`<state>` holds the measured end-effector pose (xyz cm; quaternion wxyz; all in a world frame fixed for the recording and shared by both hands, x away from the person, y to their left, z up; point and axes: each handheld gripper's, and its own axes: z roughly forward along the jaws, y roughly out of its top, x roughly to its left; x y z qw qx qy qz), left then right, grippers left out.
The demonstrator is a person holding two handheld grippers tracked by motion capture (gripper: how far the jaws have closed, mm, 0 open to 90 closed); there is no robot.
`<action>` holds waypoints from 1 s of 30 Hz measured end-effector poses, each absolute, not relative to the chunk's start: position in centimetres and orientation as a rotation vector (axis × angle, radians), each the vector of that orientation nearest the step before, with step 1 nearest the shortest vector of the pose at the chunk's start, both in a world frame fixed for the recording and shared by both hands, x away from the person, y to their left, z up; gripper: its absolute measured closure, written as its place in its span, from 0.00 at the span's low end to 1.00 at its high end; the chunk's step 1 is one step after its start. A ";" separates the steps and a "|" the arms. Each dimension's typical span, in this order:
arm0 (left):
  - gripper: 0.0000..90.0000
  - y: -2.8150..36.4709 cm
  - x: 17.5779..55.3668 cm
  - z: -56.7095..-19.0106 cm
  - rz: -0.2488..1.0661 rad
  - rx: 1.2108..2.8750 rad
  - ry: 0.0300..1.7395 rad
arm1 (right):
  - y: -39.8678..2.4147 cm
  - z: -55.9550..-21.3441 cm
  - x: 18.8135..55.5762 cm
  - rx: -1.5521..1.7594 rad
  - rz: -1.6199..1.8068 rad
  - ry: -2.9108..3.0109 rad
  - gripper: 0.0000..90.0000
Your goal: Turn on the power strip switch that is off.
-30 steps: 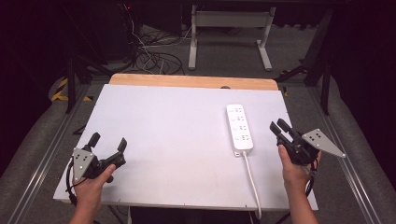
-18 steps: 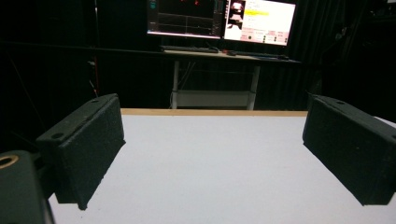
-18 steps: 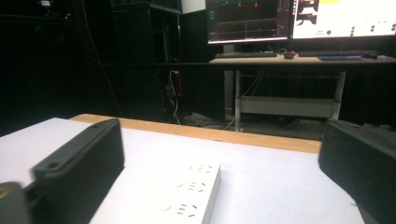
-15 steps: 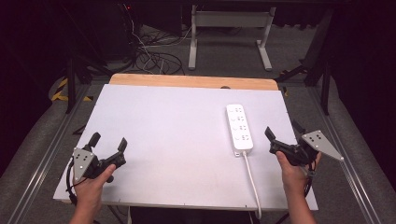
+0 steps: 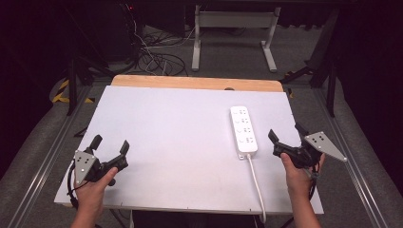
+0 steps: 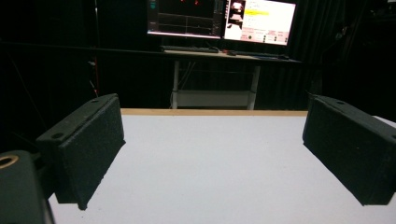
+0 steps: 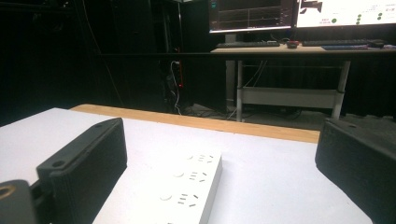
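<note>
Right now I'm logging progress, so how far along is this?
Nothing looks done yet. The power strip lies flat on the table, untouched. The right gripper is open beside it; the left gripper is open and empty. Any gripping or moving is left.

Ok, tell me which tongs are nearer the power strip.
Right. The right tongs hover just beside the power strip, near its cable end; the left tongs sit across the table at its left edge.
</note>
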<state>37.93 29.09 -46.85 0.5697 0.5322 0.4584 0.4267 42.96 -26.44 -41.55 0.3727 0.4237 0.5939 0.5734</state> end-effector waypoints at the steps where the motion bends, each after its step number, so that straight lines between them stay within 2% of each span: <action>1: 0.06 29.1 37.9 -46.8 1.000 1.247 1.077 | -26.4 -41.5 43.0 1.085 1.469 1.523 0.03; 30: 0.06 29.2 37.7 -46.9 1.000 1.253 1.077 | -25.8 -41.8 43.5 1.093 1.434 1.580 0.06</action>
